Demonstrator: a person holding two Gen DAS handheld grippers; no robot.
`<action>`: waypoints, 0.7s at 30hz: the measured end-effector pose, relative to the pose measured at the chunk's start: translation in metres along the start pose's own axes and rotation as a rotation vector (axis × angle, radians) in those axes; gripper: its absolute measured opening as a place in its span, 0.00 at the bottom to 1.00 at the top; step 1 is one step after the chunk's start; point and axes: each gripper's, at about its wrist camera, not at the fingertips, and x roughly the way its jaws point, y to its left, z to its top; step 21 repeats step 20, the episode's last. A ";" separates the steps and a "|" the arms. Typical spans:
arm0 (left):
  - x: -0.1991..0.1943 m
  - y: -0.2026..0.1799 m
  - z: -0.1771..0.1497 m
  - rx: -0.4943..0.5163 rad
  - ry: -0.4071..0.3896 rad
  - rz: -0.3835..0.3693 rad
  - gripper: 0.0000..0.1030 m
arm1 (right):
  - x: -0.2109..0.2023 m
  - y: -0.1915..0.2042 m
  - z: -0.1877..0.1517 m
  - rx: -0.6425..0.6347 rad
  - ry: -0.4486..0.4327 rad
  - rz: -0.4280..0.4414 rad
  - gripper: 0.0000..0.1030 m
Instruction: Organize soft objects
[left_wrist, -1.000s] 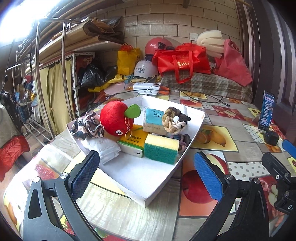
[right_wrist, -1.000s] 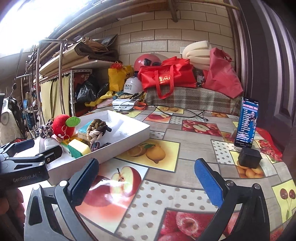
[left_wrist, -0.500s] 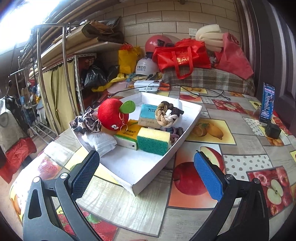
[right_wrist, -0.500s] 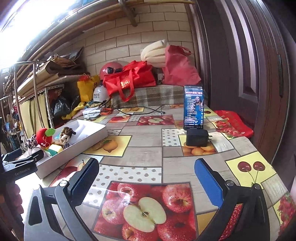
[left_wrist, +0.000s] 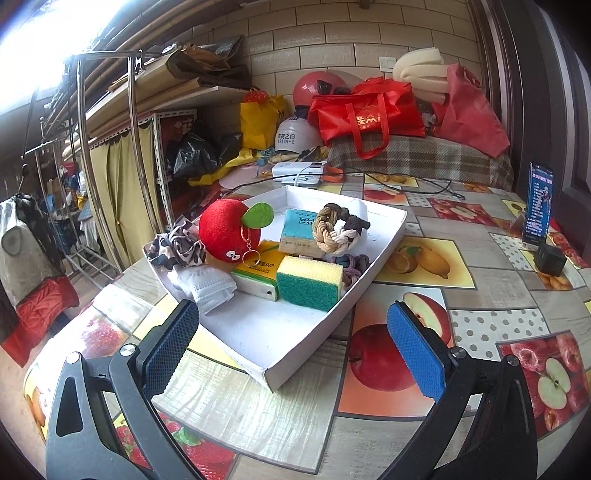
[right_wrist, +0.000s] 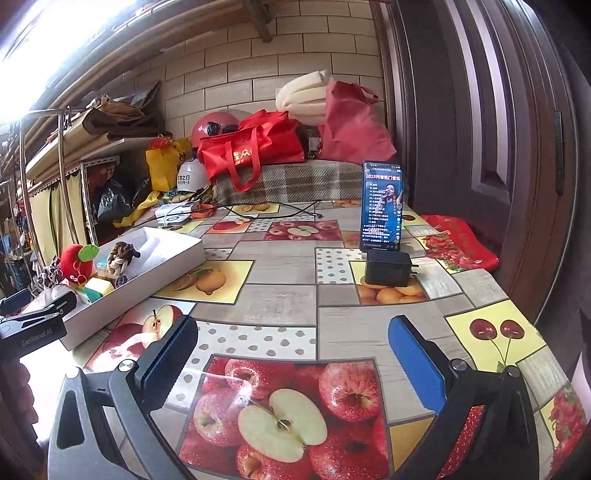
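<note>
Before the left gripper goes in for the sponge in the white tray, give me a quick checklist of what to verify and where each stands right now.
1. Left gripper open, nothing held: ok.
2. Right gripper open, over bare tablecloth away from the tray: ok.
3. Yellow-and-green rectangular sponge top and front face exposed: ok.
4. Sponge sides free for the fingers: not ok; the yellow tissue pack touches one side, the purple hair tie crowds the other.
5. Shallow white cardboard tray flat on the table: ok.
6. Sponge stuck or loose underneath: cannot tell.
</note>
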 end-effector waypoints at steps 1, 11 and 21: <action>0.000 0.000 0.000 0.000 -0.001 -0.001 1.00 | 0.001 0.000 0.000 0.001 0.003 -0.003 1.00; 0.000 0.001 0.001 -0.004 0.001 -0.006 1.00 | 0.006 -0.004 0.002 0.008 0.028 -0.023 1.00; -0.001 -0.002 -0.001 -0.002 -0.005 -0.039 1.00 | 0.005 -0.004 0.001 0.010 0.029 -0.024 1.00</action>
